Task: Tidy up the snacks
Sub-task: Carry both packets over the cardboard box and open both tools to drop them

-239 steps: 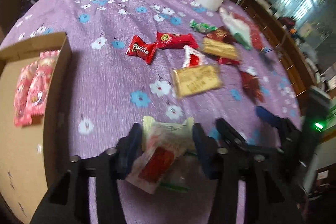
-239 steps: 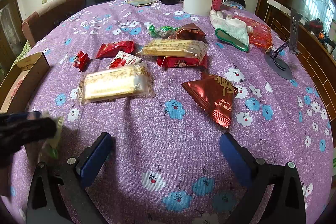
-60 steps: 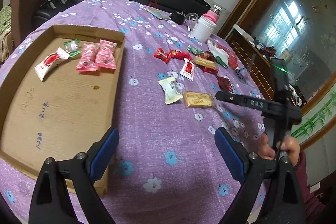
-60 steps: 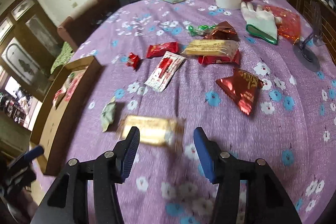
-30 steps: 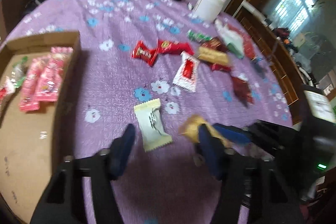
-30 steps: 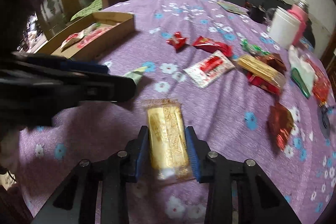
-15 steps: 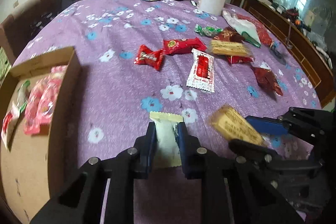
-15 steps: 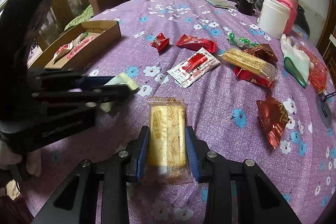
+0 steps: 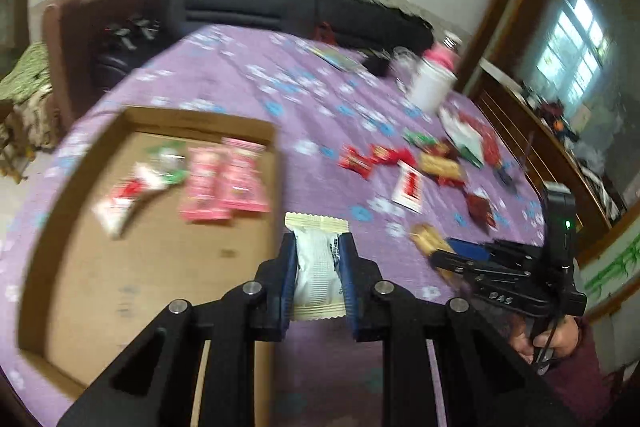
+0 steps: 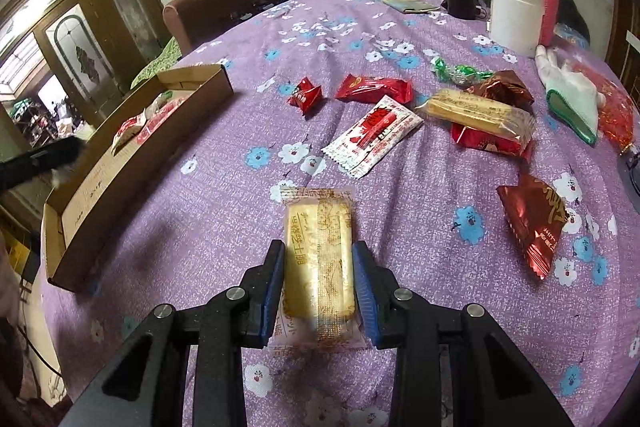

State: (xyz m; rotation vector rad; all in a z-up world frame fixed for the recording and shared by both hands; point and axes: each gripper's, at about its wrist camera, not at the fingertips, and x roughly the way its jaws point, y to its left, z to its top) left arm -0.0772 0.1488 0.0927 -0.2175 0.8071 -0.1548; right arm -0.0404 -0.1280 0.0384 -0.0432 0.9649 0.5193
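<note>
Both grippers are carrying snacks toward the box. Nearest, the left gripper [image 9: 318, 269] clamps a white packet [image 9: 317, 267] held at the box's [image 9: 276, 163] right wall, above the worktop [image 9: 256, 79]. The right gripper [image 10: 319, 283] grips a yellow biscuit pack [image 10: 319, 255] above the worktop, the box well off to the left. Next, judging by this, each must clear the wall and release beside the pink packets [image 9: 224, 183]. Farther right, more snacks lie loose.

The tablecloth [image 10: 420, 195] is matt, coarsely woven purple cloth, and the box [image 10: 132, 163] on it is dull brown cardboard. The golden biscuit pack [image 10: 318, 267] wears glossy clear film, the red triangular packet [image 10: 534, 219] shiny crinkled foil. The white tub [image 10: 516, 21] looks like smooth matt plastic, the glove [image 10: 568, 95] soft knit.
</note>
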